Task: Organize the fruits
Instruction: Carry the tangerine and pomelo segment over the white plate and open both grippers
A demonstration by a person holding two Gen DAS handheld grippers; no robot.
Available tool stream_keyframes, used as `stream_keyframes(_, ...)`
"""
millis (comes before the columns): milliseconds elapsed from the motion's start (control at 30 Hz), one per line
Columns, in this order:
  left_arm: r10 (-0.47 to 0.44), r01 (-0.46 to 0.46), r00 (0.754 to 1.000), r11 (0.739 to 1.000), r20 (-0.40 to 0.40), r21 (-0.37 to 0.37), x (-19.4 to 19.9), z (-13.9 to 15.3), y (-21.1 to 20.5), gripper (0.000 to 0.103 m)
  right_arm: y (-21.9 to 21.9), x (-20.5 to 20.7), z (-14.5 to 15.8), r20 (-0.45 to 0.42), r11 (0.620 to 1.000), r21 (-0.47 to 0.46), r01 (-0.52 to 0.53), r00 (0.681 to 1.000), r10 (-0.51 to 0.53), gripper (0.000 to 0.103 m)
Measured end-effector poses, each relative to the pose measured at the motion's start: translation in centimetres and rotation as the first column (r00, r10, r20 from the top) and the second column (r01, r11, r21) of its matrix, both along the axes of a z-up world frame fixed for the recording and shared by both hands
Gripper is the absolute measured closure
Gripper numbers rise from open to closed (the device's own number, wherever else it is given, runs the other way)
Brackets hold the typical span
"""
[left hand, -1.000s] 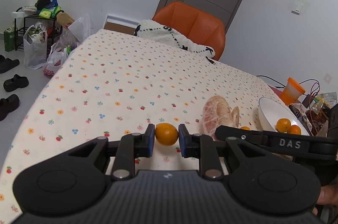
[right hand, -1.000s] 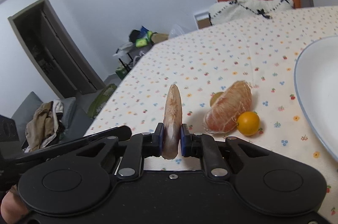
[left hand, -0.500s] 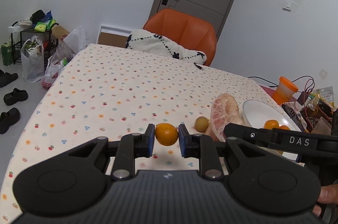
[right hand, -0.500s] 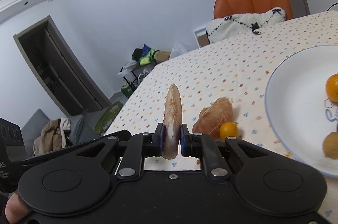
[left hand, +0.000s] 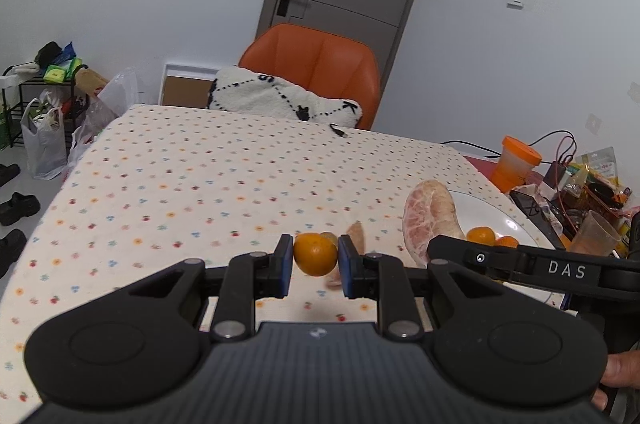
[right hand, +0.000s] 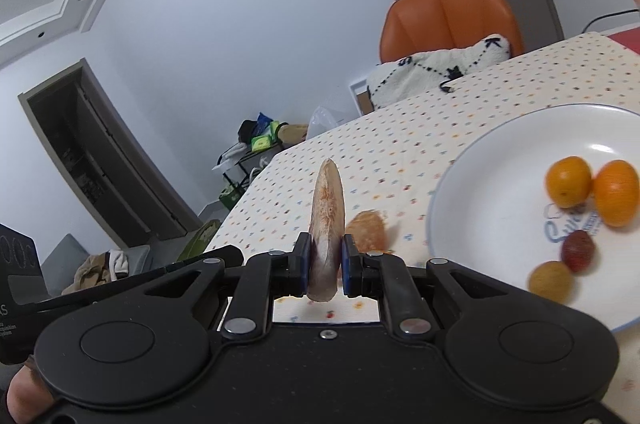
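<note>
With both sets of jaws clenched, the left gripper point(left hand: 316, 260) on a small orange point(left hand: 315, 259) and the right gripper point(right hand: 326, 266) on a thin pomelo segment point(right hand: 327, 224), a release short of the plate point(right hand: 480, 224) could roll the orange across the table point(left hand: 200, 184).

From my left wrist feed, a small brownish fruit point(left hand: 329, 237) was mostly hidden behind the orange point(left hand: 315, 253) I held, so I couldn't name it. The right gripper's black bar point(left hand: 532, 264) covered the plate's point(left hand: 476, 202) near side and part of the fruit on it. On my right wrist feed, the plate point(right hand: 480, 224) ran off the right edge, and the dark red fruit point(right hand: 578, 250) and tan fruit point(right hand: 550, 281) were smeared with blur. The pomelo piece point(right hand: 366, 229) on the cloth sat half behind my fingers, and the printing on the plate point(right hand: 572, 226) stayed unreadable.
</note>
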State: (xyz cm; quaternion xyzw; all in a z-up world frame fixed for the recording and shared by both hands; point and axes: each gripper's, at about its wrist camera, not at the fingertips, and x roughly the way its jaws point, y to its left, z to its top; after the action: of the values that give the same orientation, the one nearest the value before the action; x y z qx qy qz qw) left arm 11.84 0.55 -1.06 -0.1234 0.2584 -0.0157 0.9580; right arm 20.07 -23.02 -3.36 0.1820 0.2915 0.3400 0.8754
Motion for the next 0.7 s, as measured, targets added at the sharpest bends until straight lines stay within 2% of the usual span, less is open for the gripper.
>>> stream_keyframes(700,-0.112,0.112,0.994,0.994,0.000,-0.001,4.4,-0.1,-6.0,0.081,-7.4,0.9,-0.4,-0.002,0.989,-0.010,0.146,0.989,-0.146,0.089)
